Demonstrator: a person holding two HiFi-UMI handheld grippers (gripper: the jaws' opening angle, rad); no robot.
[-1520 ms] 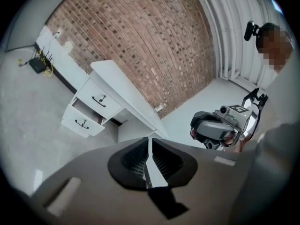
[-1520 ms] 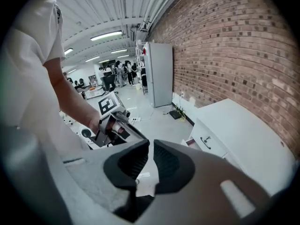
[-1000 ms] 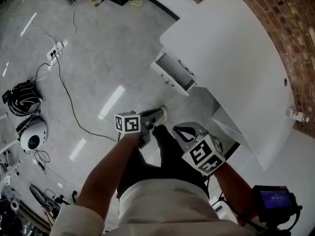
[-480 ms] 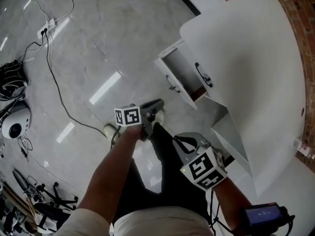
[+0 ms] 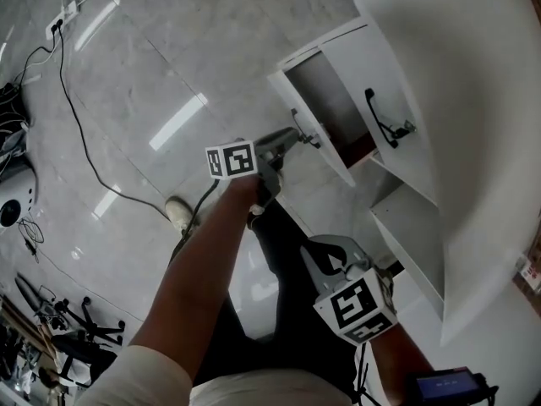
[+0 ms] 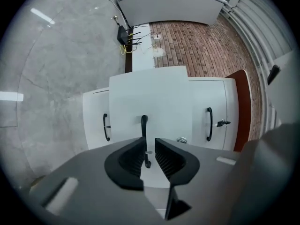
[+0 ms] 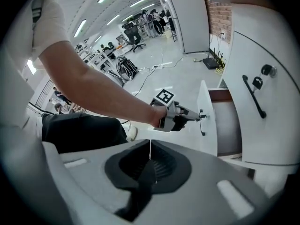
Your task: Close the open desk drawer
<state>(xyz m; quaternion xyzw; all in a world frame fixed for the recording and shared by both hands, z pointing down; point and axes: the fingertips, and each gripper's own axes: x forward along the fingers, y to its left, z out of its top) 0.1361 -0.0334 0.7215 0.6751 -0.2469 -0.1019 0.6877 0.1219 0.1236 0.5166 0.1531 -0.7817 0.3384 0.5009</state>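
- Now your left gripper straddles the drawer handle, jaws apart and unclamped, lined up to push the drawer shut.
- Your right gripper is clenched empty, near you, out of the way.

I'm counting two grippers, the left gripper and the right gripper, one open drawer, and three black handles across the white fronts.
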